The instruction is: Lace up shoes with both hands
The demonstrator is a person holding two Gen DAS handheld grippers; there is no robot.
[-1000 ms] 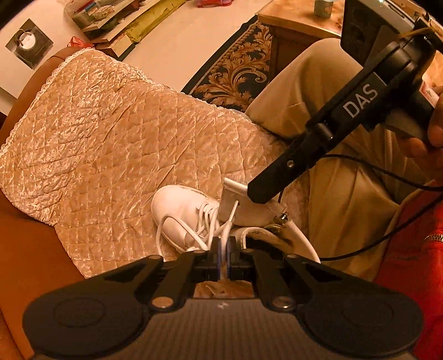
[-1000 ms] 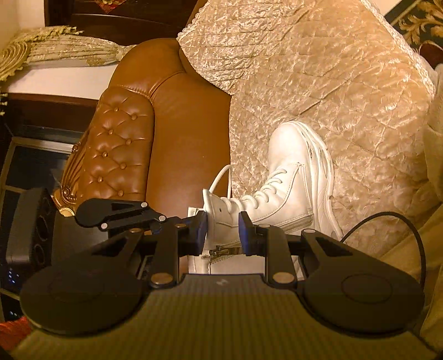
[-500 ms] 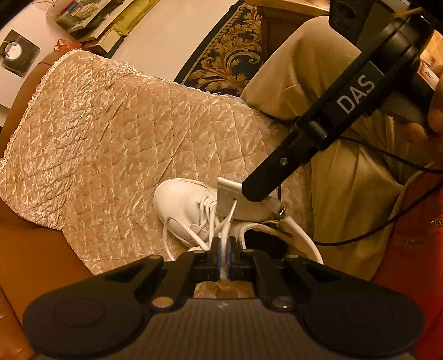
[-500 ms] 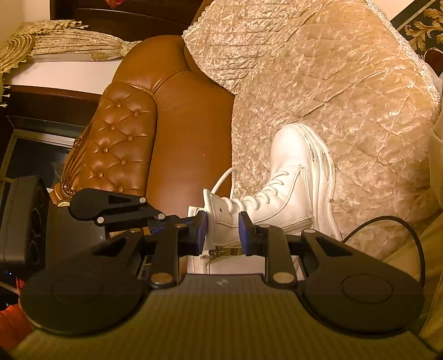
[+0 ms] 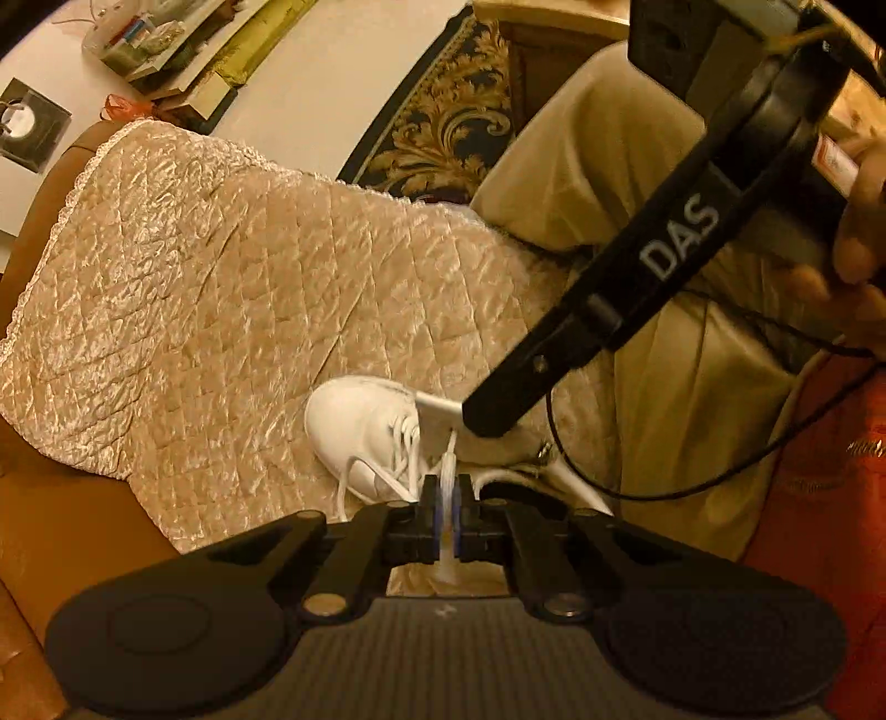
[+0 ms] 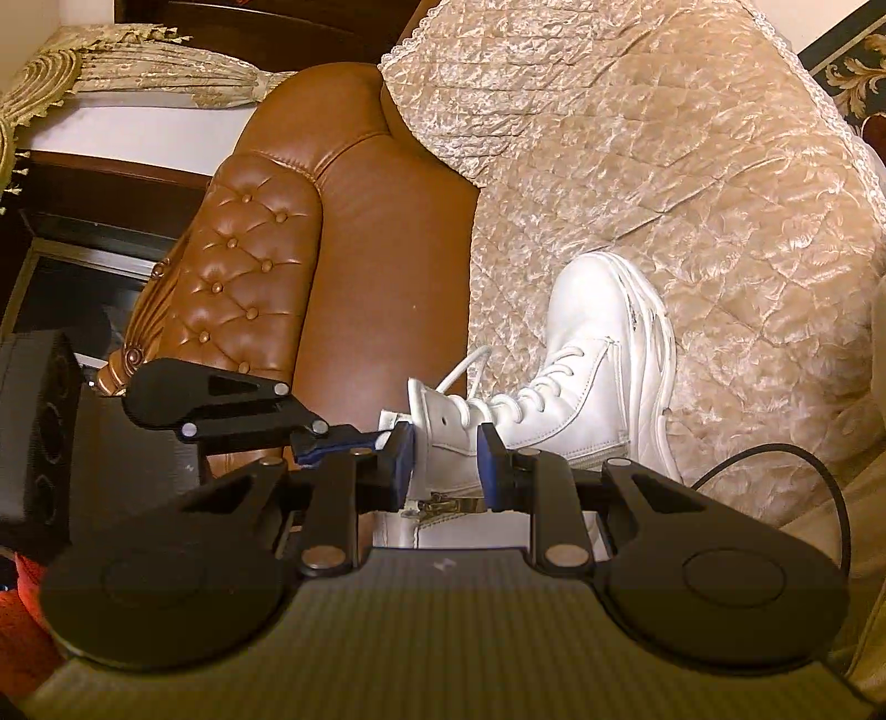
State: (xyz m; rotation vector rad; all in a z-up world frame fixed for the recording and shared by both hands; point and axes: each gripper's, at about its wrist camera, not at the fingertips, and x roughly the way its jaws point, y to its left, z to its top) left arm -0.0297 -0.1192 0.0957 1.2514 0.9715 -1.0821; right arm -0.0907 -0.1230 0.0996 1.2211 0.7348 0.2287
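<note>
Pulled back slightly from white boot. Left gripper pinching lace; right gripper clamping boot collar. Could slip if yanked, unthreading eyelets.

Setting: a home living room, warmly lit. Seating: brown leather sofa with button-tufted rolled arm, its seat draped in a quilted champagne throw with lace edging. Floor: pale, partly covered by a dark rug with gold scrollwork. Furnishings: wooden side table beside the rug; fringed gold cloth on a ledge behind the sofa; boxes and papers stacked on the floor.
</note>
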